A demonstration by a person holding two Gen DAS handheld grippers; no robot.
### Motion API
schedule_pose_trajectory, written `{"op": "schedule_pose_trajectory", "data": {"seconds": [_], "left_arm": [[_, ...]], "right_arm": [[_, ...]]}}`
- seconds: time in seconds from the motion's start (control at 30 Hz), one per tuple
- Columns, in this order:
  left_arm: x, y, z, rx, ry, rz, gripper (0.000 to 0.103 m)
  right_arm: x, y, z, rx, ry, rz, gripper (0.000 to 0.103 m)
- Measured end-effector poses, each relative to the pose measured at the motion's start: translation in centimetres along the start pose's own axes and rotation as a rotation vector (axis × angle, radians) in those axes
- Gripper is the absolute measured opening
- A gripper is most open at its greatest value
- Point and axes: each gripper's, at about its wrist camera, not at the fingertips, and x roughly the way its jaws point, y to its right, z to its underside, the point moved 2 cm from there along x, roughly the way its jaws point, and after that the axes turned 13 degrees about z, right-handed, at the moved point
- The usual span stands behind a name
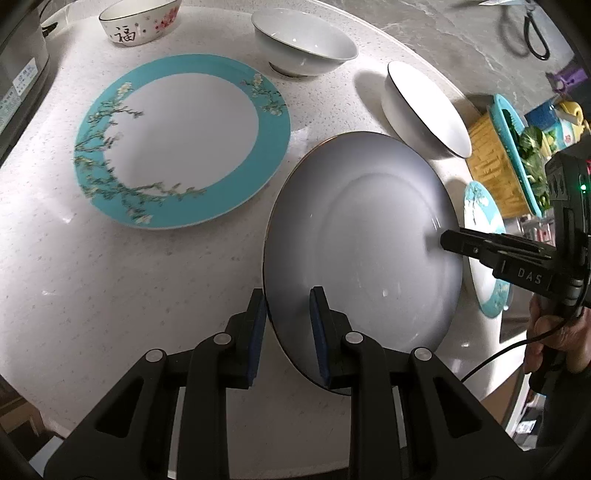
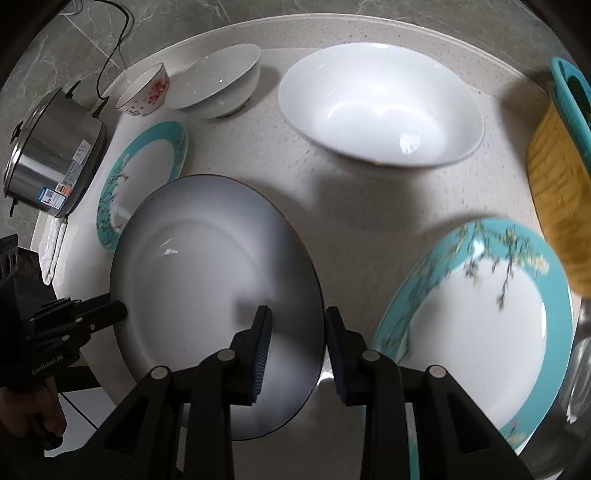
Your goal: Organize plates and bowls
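Note:
A grey plate (image 1: 362, 236) with a dark rim is held tilted above the counter; it also shows in the right wrist view (image 2: 207, 266). My left gripper (image 1: 288, 332) straddles its near rim, one pad each side, gripping it. My right gripper (image 2: 297, 347) straddles the opposite rim with a visible gap, and shows in the left view (image 1: 447, 242). A large teal floral plate (image 1: 177, 144) lies flat on the left. A second teal floral plate (image 2: 484, 332) lies on the right. White bowls (image 1: 303, 44) (image 2: 384, 107) and a small patterned bowl (image 1: 138, 22) stand behind.
A steel electric pot (image 2: 51, 162) with a cord stands at the counter's left edge. A yellow and teal container (image 2: 561, 177) stands at the right. The round counter's edge (image 2: 295, 22) curves behind the bowls.

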Motion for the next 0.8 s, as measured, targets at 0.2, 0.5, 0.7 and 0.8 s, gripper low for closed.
{"op": "schedule_pose_trajectory", "data": {"seconds": [0.2,0.5,0.7,0.8], "left_arm": [[-1.6,-0.6,2.2,0.02,-0.022,0.01,0.021],[-2.0,-3.3,4.3,0.055,-0.047,0.012,0.021],[-0.7,-4.0,3.7,0.07,-0.052,0.01,0.022],[-0.2,-4.3,3.8,0.067,-0.053,0.01,0.023]], "right_arm": [[-0.8,-1.8,2.2,0.032,-0.001,0.006,0.033],[0.2,-3.4,5.4,0.091,-0.02,0.01,0.032],[1.6,-3.3,5.6,0.136,-0.013,0.016,0.032],[2.1,-3.2,5.8,0.142,-0.006,0.019,0.033]]}}
